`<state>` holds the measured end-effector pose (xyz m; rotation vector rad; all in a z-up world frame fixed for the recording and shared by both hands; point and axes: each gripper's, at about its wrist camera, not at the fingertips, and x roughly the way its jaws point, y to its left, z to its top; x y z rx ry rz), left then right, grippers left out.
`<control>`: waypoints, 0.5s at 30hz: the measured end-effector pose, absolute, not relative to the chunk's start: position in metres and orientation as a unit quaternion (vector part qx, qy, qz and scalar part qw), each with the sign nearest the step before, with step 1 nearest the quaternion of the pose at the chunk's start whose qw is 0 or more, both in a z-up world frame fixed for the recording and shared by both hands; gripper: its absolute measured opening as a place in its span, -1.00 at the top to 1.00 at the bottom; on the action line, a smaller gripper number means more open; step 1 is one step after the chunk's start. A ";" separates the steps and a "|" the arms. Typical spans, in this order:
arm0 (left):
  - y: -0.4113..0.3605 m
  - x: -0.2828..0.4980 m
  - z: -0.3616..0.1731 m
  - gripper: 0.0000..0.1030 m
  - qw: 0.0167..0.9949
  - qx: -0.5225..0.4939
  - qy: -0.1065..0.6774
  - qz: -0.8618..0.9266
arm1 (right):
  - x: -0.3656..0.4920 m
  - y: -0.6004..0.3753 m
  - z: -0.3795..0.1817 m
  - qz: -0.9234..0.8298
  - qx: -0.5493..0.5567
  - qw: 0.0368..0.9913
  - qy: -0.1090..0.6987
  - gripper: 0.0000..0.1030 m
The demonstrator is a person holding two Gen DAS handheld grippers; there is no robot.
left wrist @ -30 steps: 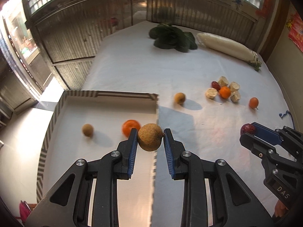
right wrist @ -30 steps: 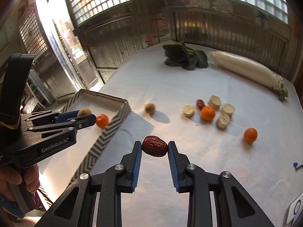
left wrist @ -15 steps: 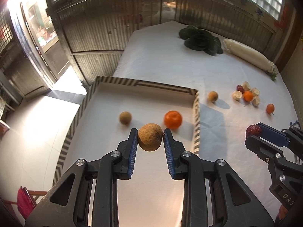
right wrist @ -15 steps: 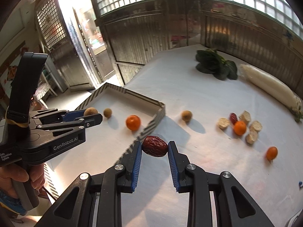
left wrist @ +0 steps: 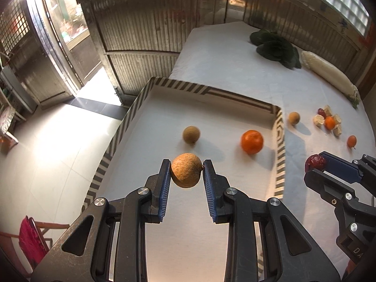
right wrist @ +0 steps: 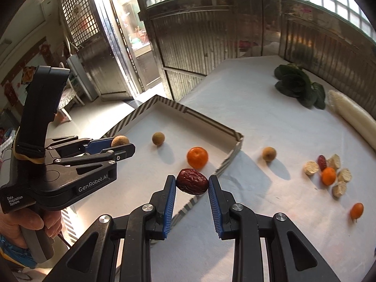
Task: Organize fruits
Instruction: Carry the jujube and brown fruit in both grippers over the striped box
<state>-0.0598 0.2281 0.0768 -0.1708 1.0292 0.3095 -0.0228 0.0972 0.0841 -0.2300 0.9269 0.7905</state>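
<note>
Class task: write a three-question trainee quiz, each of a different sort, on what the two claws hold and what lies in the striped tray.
1. True or false: the left claw grips a brown longan above the striped tray.
2. What does the right claw hold? A) an orange B) a red date C) a leaf
3. Fill in: resting in the tray are one small longan and one ____.

Key: 1 true. 2 B, the red date. 3 orange, the tangerine.
</note>
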 end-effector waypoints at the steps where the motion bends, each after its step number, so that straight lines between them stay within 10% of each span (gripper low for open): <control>1: 0.230 -0.060 0.075 0.48 0.854 -0.082 0.491 0.150 | -0.022 0.099 0.083 0.372 -0.109 0.812 0.436 0.47; 15: 0.249 -0.055 0.057 0.48 0.842 -0.093 0.502 0.173 | -0.010 0.137 0.055 0.398 -0.126 0.783 0.461 0.47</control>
